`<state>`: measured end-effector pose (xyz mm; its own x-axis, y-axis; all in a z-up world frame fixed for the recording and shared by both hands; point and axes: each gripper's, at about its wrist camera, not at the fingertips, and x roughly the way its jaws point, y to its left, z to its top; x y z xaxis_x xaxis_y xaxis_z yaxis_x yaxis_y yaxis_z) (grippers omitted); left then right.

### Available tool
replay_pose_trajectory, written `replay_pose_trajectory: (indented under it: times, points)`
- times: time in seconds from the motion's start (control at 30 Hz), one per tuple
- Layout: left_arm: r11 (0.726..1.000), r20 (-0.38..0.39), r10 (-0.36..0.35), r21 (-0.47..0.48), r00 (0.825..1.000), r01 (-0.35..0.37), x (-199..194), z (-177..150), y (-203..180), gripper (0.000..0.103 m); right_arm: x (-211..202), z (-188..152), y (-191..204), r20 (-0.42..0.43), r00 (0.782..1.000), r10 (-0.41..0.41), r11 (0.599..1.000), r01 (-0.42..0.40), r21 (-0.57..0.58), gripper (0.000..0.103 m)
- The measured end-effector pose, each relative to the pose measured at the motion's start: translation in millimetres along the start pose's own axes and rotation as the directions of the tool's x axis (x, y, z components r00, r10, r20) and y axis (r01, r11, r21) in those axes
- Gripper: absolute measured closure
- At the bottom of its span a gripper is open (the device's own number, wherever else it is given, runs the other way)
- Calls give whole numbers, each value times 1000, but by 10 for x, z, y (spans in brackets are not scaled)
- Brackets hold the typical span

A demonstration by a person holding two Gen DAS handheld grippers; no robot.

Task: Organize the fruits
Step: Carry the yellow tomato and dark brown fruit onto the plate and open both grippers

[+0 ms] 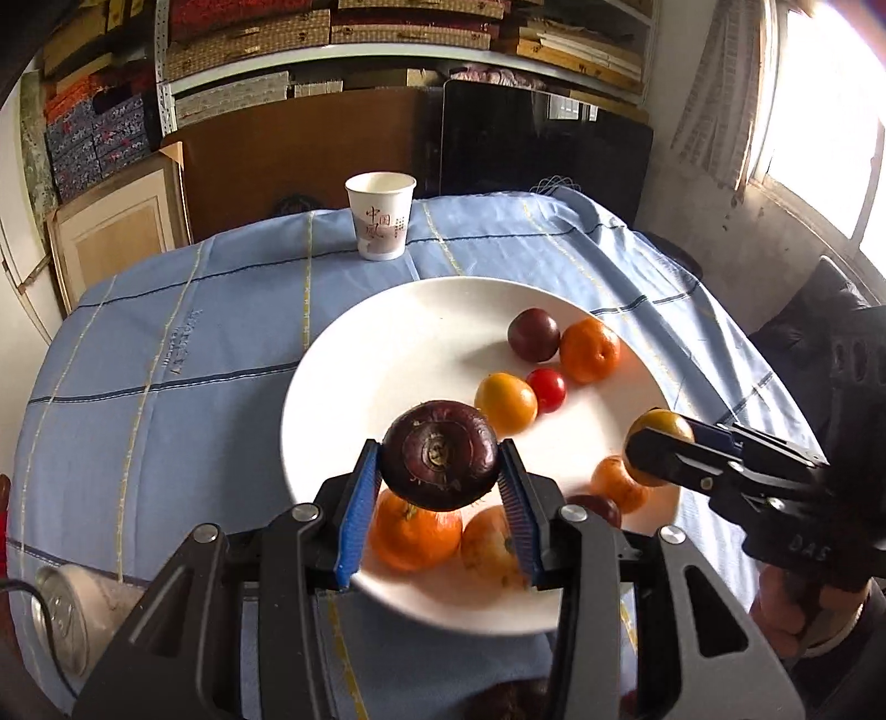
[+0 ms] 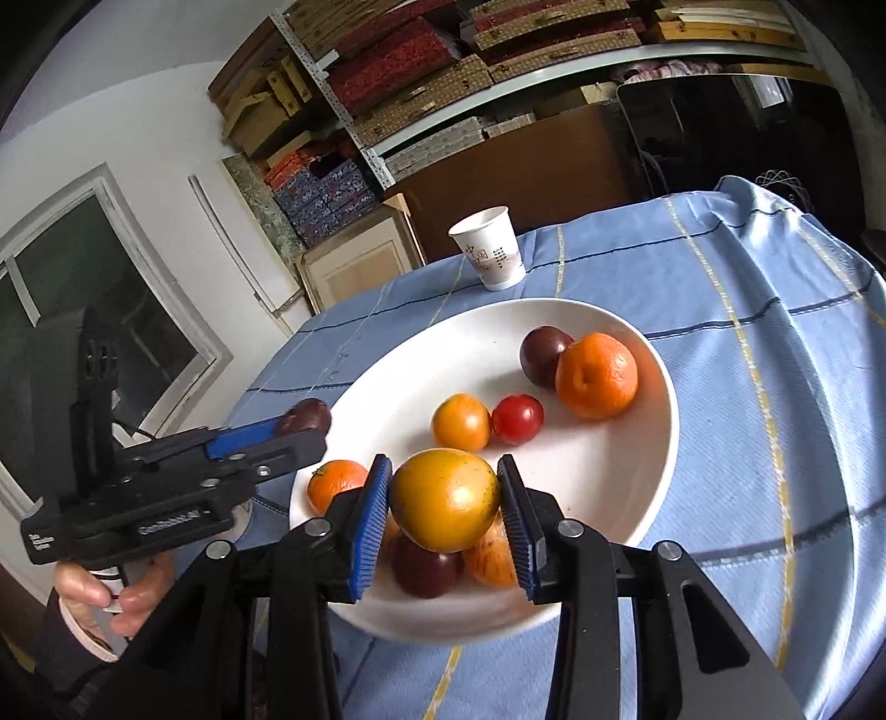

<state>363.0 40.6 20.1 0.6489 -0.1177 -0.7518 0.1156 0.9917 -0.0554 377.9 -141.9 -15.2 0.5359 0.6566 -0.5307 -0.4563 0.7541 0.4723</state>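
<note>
A white plate (image 1: 398, 343) sits on the blue checked cloth and holds several fruits: a dark plum (image 1: 533, 334), an orange mandarin (image 1: 590, 350), a yellow-orange fruit (image 1: 505, 402) and a small red tomato (image 1: 546, 389). My left gripper (image 1: 440, 487) is shut on a dark purple fruit (image 1: 440, 455) above the plate's near side. My right gripper (image 2: 446, 518) is shut on a yellow-orange fruit (image 2: 444, 500) above the plate's near edge (image 2: 659, 459). More oranges (image 1: 414, 533) and a dark fruit (image 2: 425, 565) lie under the grippers.
A white paper cup (image 1: 380, 215) stands on the cloth behind the plate. A metal can (image 1: 66, 609) lies at the table's near left. Shelves of boxes (image 1: 332, 33), a brown board and a black panel (image 1: 542, 144) stand behind the table.
</note>
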Motion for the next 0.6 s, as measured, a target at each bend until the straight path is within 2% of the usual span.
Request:
replay_pose_trajectory:
  times: [0.03, 0.1, 0.2, 0.3, 0.43, 0.53, 0.6]
  points:
    - [1000, -1, 5, -4, 1000, -5, 0, 7, 0, 38, -19, -4, -6, 1, 1000, 14, 1000, -14, 10, 51]
    - [1000, 31, 20, -19, 999, -20, -106, -21, -4, 24, -105, -14, 16, 4, 1000, 29, 1000, -29, 11, 50]
    - [1000, 76, 11, 7, 997, -12, -361, -152, -48, 24, -282, -53, 112, -1, 999, 54, 998, -54, -11, 50]
    - [1000, 120, 6, 9, 993, -7, -660, -396, -37, 15, -496, -203, 258, -10, 997, 79, 995, -80, -52, 50]
    - [999, 177, 1, -51, 984, 8, -1008, -821, 50, 7, -774, -565, 431, 23, 999, 45, 989, -42, -143, 47]
    - [994, 176, -18, -105, 984, 37, -1118, -1145, 120, 5, -897, -833, 498, 30, 999, 19, 985, -13, -174, 41]
    - [990, 169, 8, -143, 986, 16, -1142, -1389, 168, 5, -927, -933, 540, 14, 1000, -12, 977, 15, -214, 39]
